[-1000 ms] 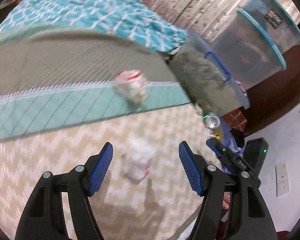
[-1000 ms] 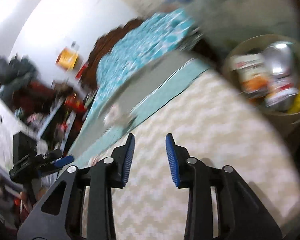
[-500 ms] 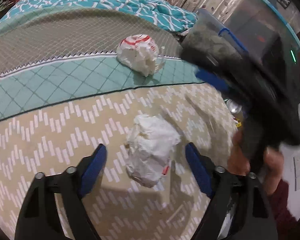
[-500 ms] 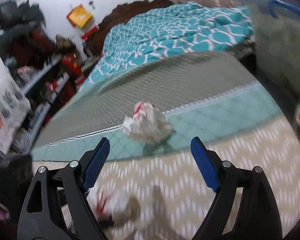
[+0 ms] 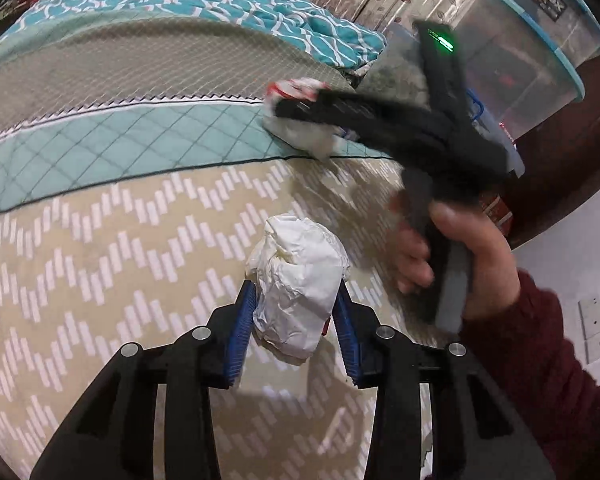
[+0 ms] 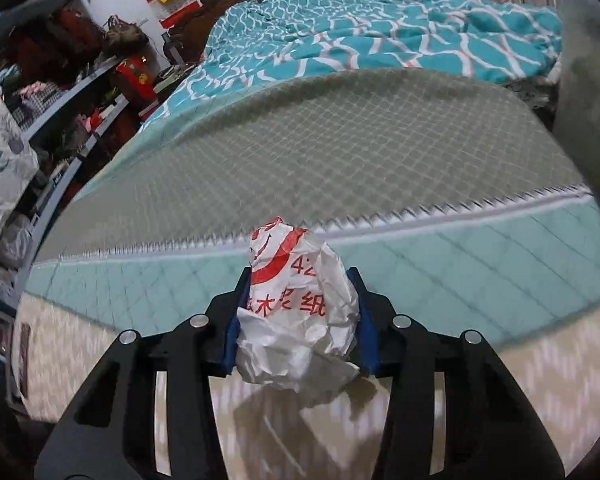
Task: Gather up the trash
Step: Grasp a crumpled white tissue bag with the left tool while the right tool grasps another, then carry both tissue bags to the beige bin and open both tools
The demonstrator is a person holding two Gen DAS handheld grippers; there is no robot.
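Observation:
A plain white crumpled paper wad (image 5: 300, 276) lies on the beige chevron bedspread (image 5: 100, 260). My left gripper (image 5: 294, 320) is closing, and its blue pads touch both sides of the wad. Farther back, a second crumpled wad with red print (image 6: 296, 272) sits on the teal quilted band (image 6: 480, 264). My right gripper (image 6: 300, 308) is closing around it, pads against its sides. In the left wrist view this wad (image 5: 304, 136) shows under the blurred right tool, which a hand (image 5: 472, 256) in a dark red sleeve holds.
A teal patterned blanket (image 6: 380, 28) is bunched at the head of the bed. Clear storage bins with teal lids (image 5: 540, 60) and a grey bin with a blue handle (image 5: 400, 64) stand past the bed's right edge. Cluttered shelves (image 6: 80, 80) line the left side.
Both grippers moved down onto their wads and closed from wide open to touching them. The right gripper swung over from the trash bin side to the red-printed wad.

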